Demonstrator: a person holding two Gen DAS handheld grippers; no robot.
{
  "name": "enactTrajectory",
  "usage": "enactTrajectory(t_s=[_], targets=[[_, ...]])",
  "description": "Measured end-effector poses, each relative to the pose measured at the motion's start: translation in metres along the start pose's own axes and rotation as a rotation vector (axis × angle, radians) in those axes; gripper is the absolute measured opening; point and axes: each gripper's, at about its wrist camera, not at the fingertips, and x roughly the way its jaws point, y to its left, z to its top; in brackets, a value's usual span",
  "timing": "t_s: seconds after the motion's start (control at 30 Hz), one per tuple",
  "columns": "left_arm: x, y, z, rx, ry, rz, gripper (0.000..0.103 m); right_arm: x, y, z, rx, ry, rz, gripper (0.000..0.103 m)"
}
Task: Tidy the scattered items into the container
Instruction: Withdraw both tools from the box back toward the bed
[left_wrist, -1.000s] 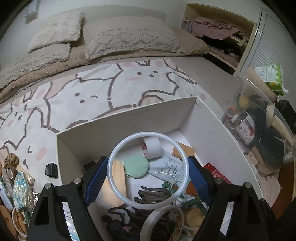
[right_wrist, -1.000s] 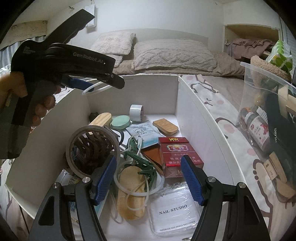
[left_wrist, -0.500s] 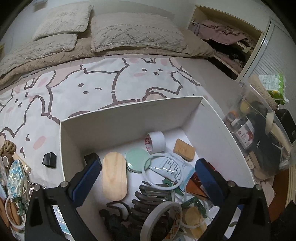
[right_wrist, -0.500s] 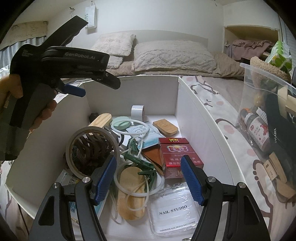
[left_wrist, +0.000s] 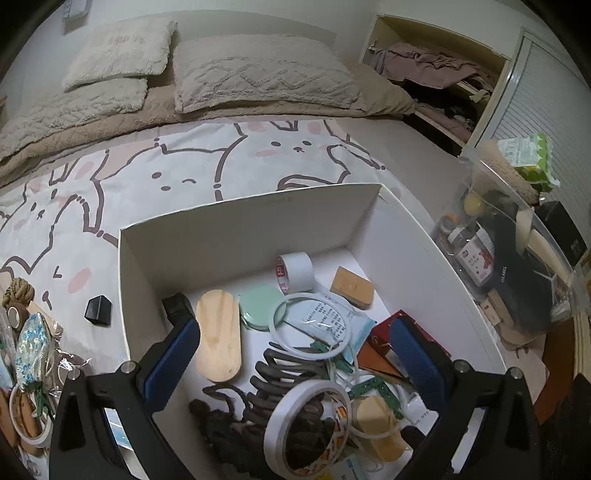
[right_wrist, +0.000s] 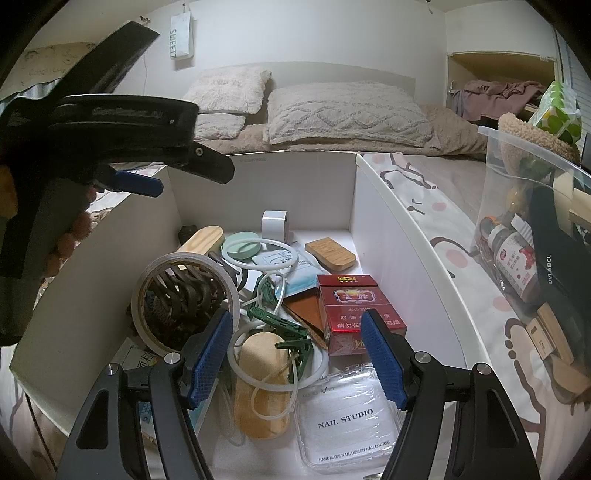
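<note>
A white open box (left_wrist: 258, 221) (right_wrist: 399, 236) sits on the bed and holds many small items. A white ring (left_wrist: 314, 325) (right_wrist: 260, 254) lies in it on a paper packet, beside a green disc (left_wrist: 260, 306). My left gripper (left_wrist: 295, 354) is open and empty above the box; it also shows at the upper left of the right wrist view (right_wrist: 140, 184). My right gripper (right_wrist: 297, 354) is open and empty over the box's near end, above a red packet (right_wrist: 354, 314) and green clips (right_wrist: 284, 328).
Loose items lie on the bed left of the box: a black cube (left_wrist: 98, 310), a patterned pouch (left_wrist: 33, 347), a tape ring (left_wrist: 26, 421). A clear bin (left_wrist: 517, 266) (right_wrist: 535, 236) of things stands right of the box. Pillows (left_wrist: 258, 77) lie at the head.
My left gripper opened and let go of the white ring, which dropped into the box. The left gripper then rose and pulled back. The right gripper stayed still.
</note>
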Motion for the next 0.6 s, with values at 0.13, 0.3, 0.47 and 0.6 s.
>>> enactTrajectory(t_s=[0.13,0.3,0.47,0.6], targets=[[-0.009,-0.009,-0.009,0.044,-0.016,0.007,0.103,0.000,0.000,0.000,0.001,-0.003,0.000,0.072],[-0.019,-0.013,-0.018,0.059,-0.038,0.007,0.103,0.000,0.000,0.000,0.001,-0.005,0.001,0.072],[-0.036,-0.015,-0.027,0.084,-0.075,0.016,0.103,0.000,-0.001,0.000,0.001,-0.009,0.002,0.072],[-0.052,-0.014,-0.037,0.107,-0.105,0.022,0.103,0.000,-0.001,0.000,0.001,-0.009,0.002,0.072]])
